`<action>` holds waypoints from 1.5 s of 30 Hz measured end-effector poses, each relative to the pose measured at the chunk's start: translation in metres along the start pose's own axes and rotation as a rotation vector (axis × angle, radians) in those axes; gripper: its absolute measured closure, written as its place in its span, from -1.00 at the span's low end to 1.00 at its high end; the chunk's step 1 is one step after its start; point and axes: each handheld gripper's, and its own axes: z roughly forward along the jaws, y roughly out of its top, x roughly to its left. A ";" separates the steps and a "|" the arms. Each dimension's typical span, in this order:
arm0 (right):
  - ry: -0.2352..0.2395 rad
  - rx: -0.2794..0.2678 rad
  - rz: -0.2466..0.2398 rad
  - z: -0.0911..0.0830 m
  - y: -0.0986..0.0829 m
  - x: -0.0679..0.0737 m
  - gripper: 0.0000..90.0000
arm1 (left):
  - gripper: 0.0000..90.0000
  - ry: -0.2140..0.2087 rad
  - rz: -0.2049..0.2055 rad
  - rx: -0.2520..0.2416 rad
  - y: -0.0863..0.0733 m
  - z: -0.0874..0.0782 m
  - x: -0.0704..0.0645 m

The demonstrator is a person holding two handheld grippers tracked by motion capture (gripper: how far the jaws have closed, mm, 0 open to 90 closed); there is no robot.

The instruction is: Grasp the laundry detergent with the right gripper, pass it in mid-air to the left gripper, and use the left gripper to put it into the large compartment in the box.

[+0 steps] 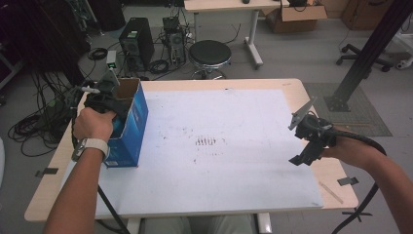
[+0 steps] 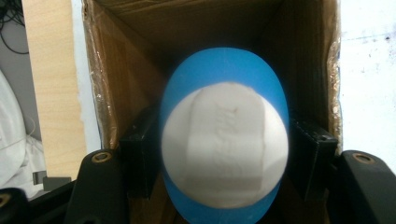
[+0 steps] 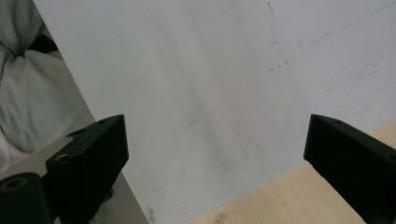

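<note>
Blue bottle (image 2: 223, 140) clamped, white cap twd camera, axis into box (image 2: 107, 70).

Lab: PC towers (image 1: 137, 42), floor cables (image 1: 29, 127)

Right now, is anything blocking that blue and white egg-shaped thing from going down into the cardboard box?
Nothing visible does. The left gripper holds the blue and white object between its fingers right over the open top of the box. In the left gripper view the brown inside below it looks dark and bare, though its bottom is hidden.
</note>
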 end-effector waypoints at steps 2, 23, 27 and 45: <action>0.001 0.000 0.000 0.001 0.000 0.000 -0.86 | -0.15 -0.002 -0.001 0.002 0.000 0.000 0.001; 0.004 -0.002 -0.003 0.000 0.001 0.004 -0.86 | -0.43 -0.050 -0.040 0.014 -0.001 -0.011 0.010; 0.005 -0.001 -0.007 -0.002 0.004 0.006 -0.86 | -0.52 -0.052 -0.044 0.010 -0.001 -0.025 0.010; -0.011 -0.009 -0.010 -0.013 0.009 0.013 -0.85 | -0.69 -0.074 0.023 0.020 -0.008 -0.076 -0.005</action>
